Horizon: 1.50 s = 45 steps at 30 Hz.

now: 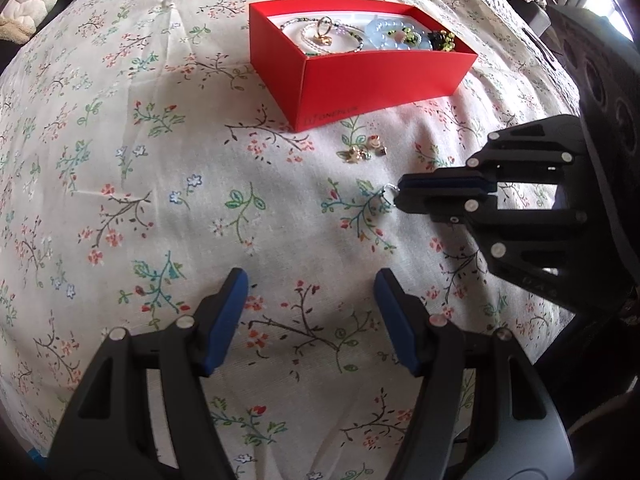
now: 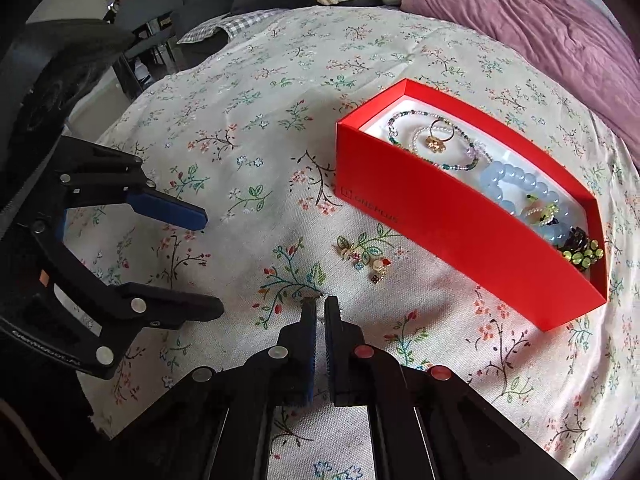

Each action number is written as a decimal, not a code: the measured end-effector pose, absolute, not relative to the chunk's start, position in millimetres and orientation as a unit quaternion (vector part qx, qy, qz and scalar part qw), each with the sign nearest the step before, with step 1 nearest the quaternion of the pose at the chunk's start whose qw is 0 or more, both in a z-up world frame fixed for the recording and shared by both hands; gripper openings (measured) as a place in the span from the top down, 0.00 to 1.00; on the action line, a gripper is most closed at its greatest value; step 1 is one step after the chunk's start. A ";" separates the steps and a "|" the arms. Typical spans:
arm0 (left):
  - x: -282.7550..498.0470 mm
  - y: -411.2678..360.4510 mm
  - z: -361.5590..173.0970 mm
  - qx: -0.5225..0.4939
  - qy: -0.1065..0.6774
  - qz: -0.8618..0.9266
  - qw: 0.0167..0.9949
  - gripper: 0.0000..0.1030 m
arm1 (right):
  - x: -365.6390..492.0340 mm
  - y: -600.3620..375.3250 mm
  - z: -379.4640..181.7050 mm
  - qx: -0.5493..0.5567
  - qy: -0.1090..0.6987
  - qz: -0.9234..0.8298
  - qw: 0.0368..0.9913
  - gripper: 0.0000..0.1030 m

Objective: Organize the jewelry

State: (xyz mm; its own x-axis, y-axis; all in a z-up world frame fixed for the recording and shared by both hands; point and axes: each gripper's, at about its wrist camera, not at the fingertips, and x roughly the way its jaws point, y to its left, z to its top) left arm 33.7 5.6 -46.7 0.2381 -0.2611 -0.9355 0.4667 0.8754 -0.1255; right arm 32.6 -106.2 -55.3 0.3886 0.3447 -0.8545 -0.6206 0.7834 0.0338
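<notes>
Your floral cloth covers the whole tabletop, creased and soft, bedding piled beyond. The red cardboard box sits open, bracelets and beads inside. Loose earrings lie just beside it. Your right tool has pinched shut on a small silver ring; your left tool hangs wide open, empty, over bare cloth.

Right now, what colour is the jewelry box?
Red box, white inside; clearest in the right wrist view.

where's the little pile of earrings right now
The earrings lie loose on the flowered cloth, just in front of the red box near its logo end, slightly beyond the shut right gripper.
</notes>
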 end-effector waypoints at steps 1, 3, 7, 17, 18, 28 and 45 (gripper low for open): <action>33.6 6.4 -46.4 0.090 0.572 -0.232 0.782 0.35 | 32.1 -106.8 -53.6 -0.148 0.466 0.295 0.821 0.96; 33.1 8.2 -45.7 0.089 0.571 -0.233 0.782 0.35 | 31.0 -108.4 -51.0 -0.149 0.462 0.291 0.825 0.96; 32.3 10.3 -44.0 0.089 0.571 -0.233 0.782 0.35 | 34.9 -113.2 -52.5 -0.125 0.473 0.288 0.823 0.83; 31.1 9.4 -44.0 0.091 0.573 -0.235 0.780 0.35 | 44.7 -107.0 -70.0 -0.136 0.486 0.275 0.818 0.45; 31.3 7.8 -44.5 0.092 0.574 -0.235 0.779 0.35 | 46.2 -105.4 -72.5 -0.140 0.487 0.272 0.818 0.49; 30.5 13.2 -44.7 0.089 0.574 -0.236 0.779 0.35 | 46.2 -93.0 -73.6 -0.154 0.491 0.289 0.807 0.85; 28.3 20.3 -39.4 0.086 0.573 -0.232 0.781 0.35 | 41.0 -103.7 -60.7 -0.151 0.478 0.282 0.818 0.97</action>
State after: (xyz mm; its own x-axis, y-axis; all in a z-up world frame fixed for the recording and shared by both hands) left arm 28.3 20.3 -39.4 0.2357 -0.2645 -0.9351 0.4607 0.8777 -0.1321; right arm 41.0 -103.7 -60.7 0.3851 0.3174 -0.8666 -0.6049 0.7960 0.0227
